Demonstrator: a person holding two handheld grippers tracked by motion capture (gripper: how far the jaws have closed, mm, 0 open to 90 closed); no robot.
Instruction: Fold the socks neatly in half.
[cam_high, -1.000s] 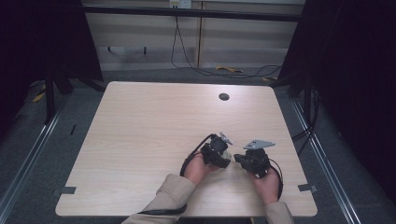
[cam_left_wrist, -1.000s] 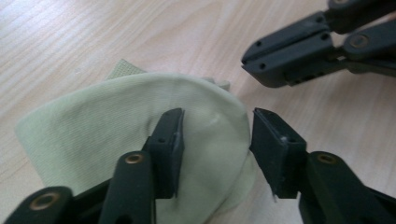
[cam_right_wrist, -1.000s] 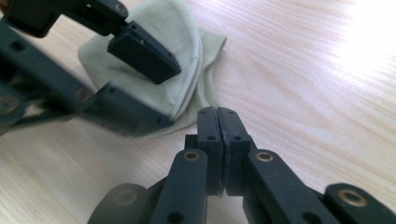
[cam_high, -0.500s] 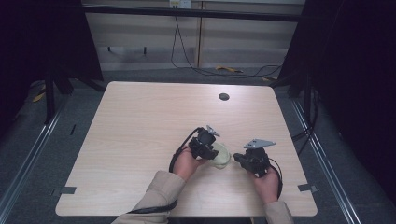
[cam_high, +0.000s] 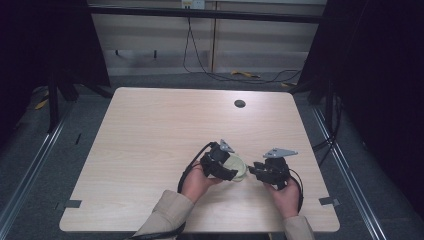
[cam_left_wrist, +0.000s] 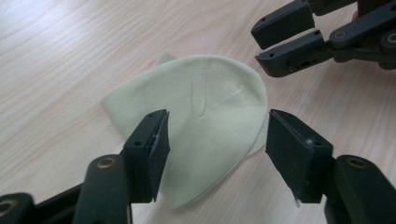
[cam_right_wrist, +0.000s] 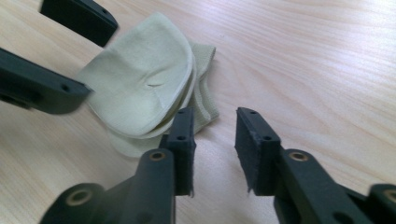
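Pale green sock (cam_left_wrist: 205, 116), folded over itself into a rounded, dome-like shape, lying flat on the counter (cam_high: 150, 130) near its front edge, between the two tongs. Fine knit, soft and matte, with a small crease near the middle of the top layer. Layered edges visible in the right gripper view (cam_right_wrist: 154, 88), a ribbed cuff poking out along the far side of the stack. Light wood-grain laminate underneath, smooth, with pale streaks running across.

Left tongs (cam_left_wrist: 215, 140) spread wide, straddling the near part of the sock, black pads flat and faintly textured, neither one pressing the fabric. Right tongs (cam_right_wrist: 212, 135) parted by a narrow gap, just beside the sock's edge, one pad close to the ribbed cuff, nothing pinched between them. Hard black plastic arms, angular, with brass-coloured pivots. Grey three-cornered plate atop each, seen from above in the high view, left tongs (cam_high: 220, 162) over the sock and right tongs (cam_high: 260, 170) just beside it.
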